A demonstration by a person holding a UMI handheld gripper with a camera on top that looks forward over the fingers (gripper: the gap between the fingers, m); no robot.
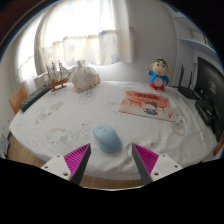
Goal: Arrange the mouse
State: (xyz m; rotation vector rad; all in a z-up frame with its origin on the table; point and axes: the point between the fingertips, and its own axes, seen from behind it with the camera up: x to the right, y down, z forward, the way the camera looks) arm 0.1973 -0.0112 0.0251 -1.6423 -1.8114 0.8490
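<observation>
Gripper view, single frame. The tool (112, 160) is hovering low over the near edge of a round bench (60, 125) covered in a pale, faintly patterned cloth. Its two fingers are standing wide apart, magenta pads (77, 157) facing inward, and are gripping nothing.

The light blue mouse (106, 139) is lying on the bench just ahead of the fingers, roughly centred on the gap between them, slightly nearer the left finger. It is resting on the cloth on its own; neither pad is touching it.

Beyond the mouse, to the right, a flat printed picture book or mat (149, 105) in red and orange tones is lying on the cloth. Behind it a small cartoon figurine (157, 74) with blue top and red base is standing upright. At the far left side of the bench a pale stuffed toy (82, 76) is sitting, with a small wooden rack-like item (58, 80) just beside it; details too small to tell.

Curtained window (85, 35) is glowing behind the bench.
</observation>
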